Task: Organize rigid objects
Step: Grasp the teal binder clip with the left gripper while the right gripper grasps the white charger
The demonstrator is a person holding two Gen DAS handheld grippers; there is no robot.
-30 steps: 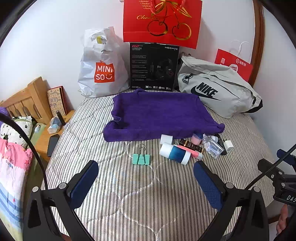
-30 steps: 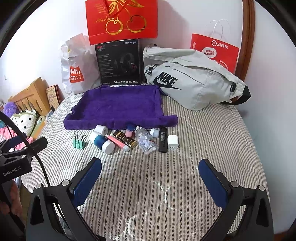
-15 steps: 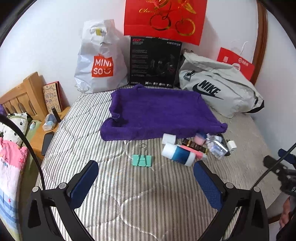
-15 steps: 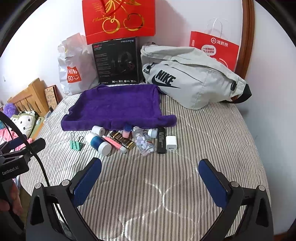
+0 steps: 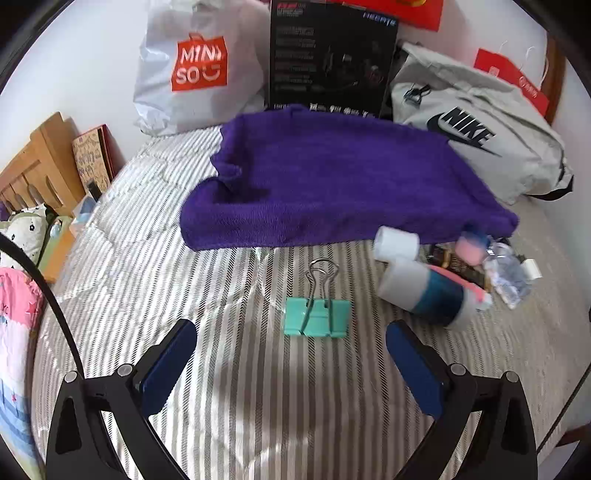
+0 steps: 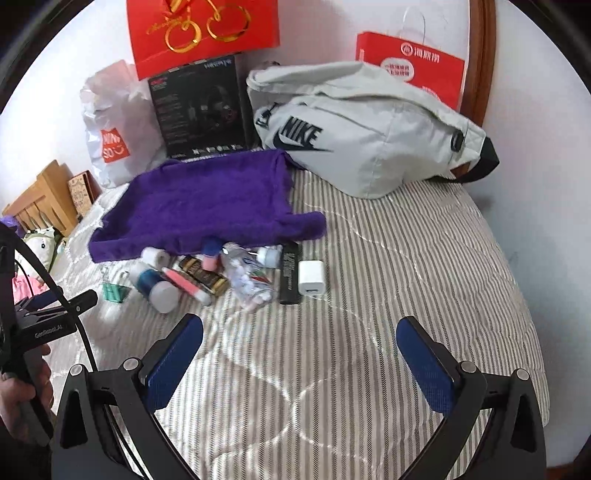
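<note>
Surface: a bed [image 6: 424, 258] covered by a grey-and-white striped quilted spread; a purple towel [image 5: 332, 184] is laid flat across its far half.
Room: a white wall is seen behind the towel, with a Miniso bag [image 5: 195, 70], a black headset box [image 5: 332, 55], a grey Nike bag [image 6: 369, 144] and red paper bags [image 6: 203, 33] lined against it. A wooden headboard [image 5: 33, 162] stands to the left of the towel.
Task things: small items are clustered along the towel's near edge.
Binder clip: a mint binder clip [image 5: 317, 314] lies alone on the spread, in front of the towel's near edge, just ahead of the left tool.
Cluster: a blue-and-white tube [image 6: 155, 284], a white roll [image 6: 155, 255], a black stick [image 6: 290, 273] and a white charger [image 6: 311, 277] are seen touching or just beside one another.
Left tool [image 5: 291, 350]: fingers held wide apart, nothing between them.
Right tool [image 6: 299, 343]: fingers held wide apart, nothing gripped, above bare spread in front of the cluster.
Hard to make out: the cluster is blurred in the left view; the clear packet [image 6: 247, 280] contents cannot be identified. The top of the headset box is cut off in the left view.
</note>
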